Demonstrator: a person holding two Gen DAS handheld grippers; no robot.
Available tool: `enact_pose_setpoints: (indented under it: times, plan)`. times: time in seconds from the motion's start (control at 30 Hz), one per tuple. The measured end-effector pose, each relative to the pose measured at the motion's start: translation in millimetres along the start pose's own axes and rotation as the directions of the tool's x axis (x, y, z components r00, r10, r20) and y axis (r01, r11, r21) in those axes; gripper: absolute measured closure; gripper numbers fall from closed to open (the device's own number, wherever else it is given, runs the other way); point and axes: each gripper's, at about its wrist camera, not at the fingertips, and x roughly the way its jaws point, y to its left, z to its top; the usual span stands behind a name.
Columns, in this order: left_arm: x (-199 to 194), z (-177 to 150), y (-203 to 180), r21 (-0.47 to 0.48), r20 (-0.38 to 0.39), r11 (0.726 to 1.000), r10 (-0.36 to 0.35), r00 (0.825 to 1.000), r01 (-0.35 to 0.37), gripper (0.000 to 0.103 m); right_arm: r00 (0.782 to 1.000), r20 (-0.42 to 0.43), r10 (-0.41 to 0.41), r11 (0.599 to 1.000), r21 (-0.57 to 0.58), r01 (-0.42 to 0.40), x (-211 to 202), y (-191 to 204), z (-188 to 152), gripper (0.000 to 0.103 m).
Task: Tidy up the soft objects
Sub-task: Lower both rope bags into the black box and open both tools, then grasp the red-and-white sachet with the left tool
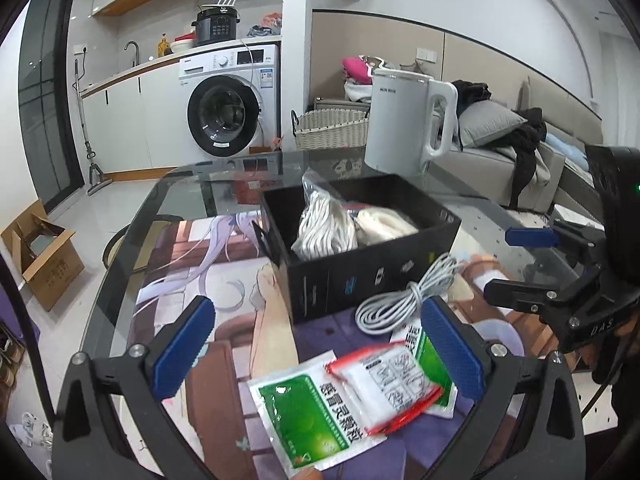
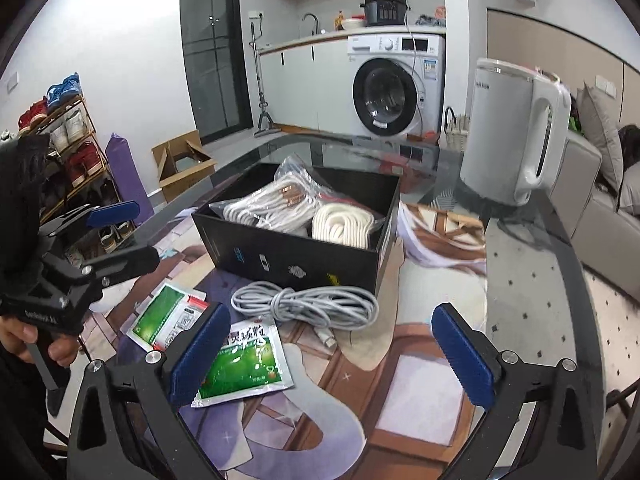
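Observation:
A black box [image 1: 360, 276] [image 2: 296, 252] stands open on the printed mat. It holds a bagged white cable [image 1: 324, 228] [image 2: 272, 204] and a cream rope coil [image 1: 384, 220] [image 2: 344, 224]. A grey cable bundle [image 1: 400, 300] [image 2: 308, 304] lies on the mat against the box's near wall. Green sachets [image 1: 316, 408] [image 2: 240, 364] and a red-edged packet [image 1: 384, 384] lie nearer to me. My left gripper [image 1: 318, 346] [image 2: 124, 236] hangs open over the sachets, holding nothing. To its right, my right gripper [image 2: 332, 354] [image 1: 516, 264] stands open and empty, near the grey cable.
A white kettle [image 1: 404, 124] [image 2: 516, 132] stands on the glass table [image 1: 192, 192] behind the box. Beyond the table are a wicker basket [image 1: 332, 128], a washing machine [image 2: 396, 88], a sofa [image 1: 500, 152], a cardboard box [image 1: 44, 256] on the floor and a shoe rack [image 2: 72, 152].

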Motion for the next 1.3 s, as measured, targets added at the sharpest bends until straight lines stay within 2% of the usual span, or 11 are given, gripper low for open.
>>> enact_pose_setpoints:
  times: [0.13,0.27,0.57,0.7,1.17,1.3]
  plan:
    - [0.6,-4.8,-0.3,-0.011,0.014,1.0,0.013,1.0,-0.012,0.0,1.0,-0.027,0.014,1.0,-0.014,-0.014,7.1,6.2,-2.9,0.001]
    - [4.1,-7.7,-6.0,0.013,-0.004,1.0,-0.006,1.0,0.006,0.0,0.997,-0.072,0.019,0.998,-0.05,-0.022,15.9,12.0,-8.1,0.001]
    - [15.1,-17.2,-14.5,0.052,-0.085,0.997,-0.06,0.995,0.064,0.0,0.986,-0.157,0.05,0.994,-0.088,-0.064,34.0,21.2,-21.0,0.001]
    - [20.4,-21.3,-18.4,0.057,-0.12,0.995,-0.069,0.99,0.077,0.0,0.981,-0.189,0.039,0.991,-0.116,-0.062,41.8,25.1,-26.5,0.001]
    - [27.9,-31.8,-36.8,0.11,-0.198,0.981,-0.138,0.97,0.162,0.0,0.978,-0.207,0.013,0.993,-0.114,-0.037,41.0,8.8,-27.7,0.001]
    - [30.7,-34.9,-40.5,0.121,-0.206,0.979,-0.136,0.969,0.163,0.002,0.979,-0.204,0.011,0.994,-0.108,-0.034,40.7,7.5,-27.0,0.001]
